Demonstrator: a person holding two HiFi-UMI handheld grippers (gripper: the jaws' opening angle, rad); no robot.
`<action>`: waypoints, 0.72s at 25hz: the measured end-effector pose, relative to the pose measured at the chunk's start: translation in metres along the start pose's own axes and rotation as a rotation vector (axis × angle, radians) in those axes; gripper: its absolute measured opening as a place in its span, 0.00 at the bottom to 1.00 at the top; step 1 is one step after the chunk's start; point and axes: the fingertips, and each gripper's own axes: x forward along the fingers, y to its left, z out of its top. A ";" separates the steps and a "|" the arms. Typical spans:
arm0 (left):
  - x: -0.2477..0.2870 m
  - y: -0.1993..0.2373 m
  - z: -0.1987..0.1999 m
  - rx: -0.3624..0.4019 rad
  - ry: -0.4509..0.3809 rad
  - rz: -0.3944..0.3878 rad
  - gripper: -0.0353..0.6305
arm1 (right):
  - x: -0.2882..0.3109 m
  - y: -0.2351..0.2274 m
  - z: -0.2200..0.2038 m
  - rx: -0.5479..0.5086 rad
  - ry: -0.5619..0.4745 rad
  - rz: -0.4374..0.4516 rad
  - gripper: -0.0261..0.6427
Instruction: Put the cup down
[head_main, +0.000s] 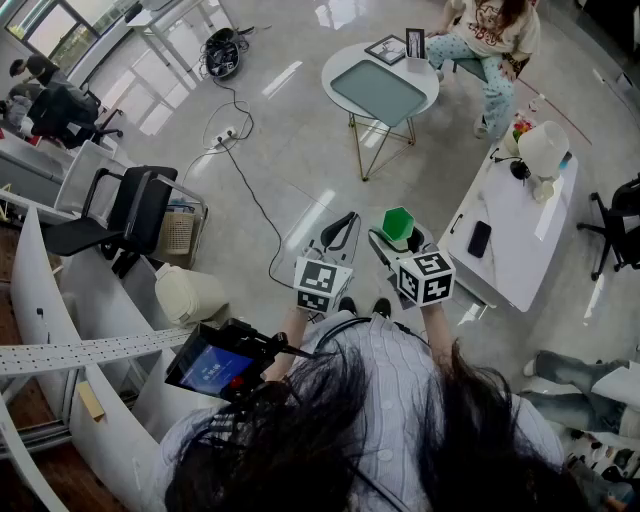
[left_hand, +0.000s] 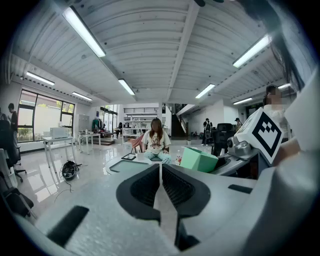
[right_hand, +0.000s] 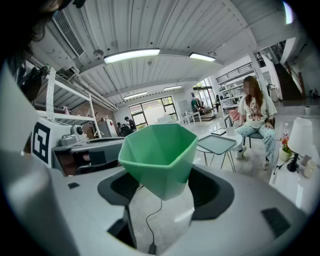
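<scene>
A green faceted cup (head_main: 398, 224) sits between the jaws of my right gripper (head_main: 398, 240), held in the air above the floor. In the right gripper view the cup (right_hand: 160, 155) stands upright with its mouth up, and the right gripper (right_hand: 161, 187) has a dark pad pressed to each side of it. My left gripper (head_main: 340, 232) hovers just left of it. In its own view the left gripper (left_hand: 160, 172) has its jaws together with nothing between them, and the cup (left_hand: 198, 159) shows to its right.
A round table (head_main: 380, 92) stands ahead with a person seated behind it (head_main: 492, 40). A white desk (head_main: 512, 235) with a lamp (head_main: 543, 150) and a phone is at the right. A cable (head_main: 245, 180) runs over the floor; an office chair (head_main: 130, 215) stands left.
</scene>
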 end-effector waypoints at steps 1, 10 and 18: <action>0.000 0.001 0.001 -0.001 0.000 0.002 0.09 | 0.000 0.000 0.000 0.000 0.001 0.000 0.52; -0.002 0.001 -0.008 -0.004 0.023 -0.012 0.09 | -0.001 0.003 0.001 0.032 -0.022 -0.018 0.52; -0.010 0.015 -0.011 -0.010 0.019 -0.029 0.09 | 0.010 0.014 -0.003 0.040 -0.019 -0.034 0.52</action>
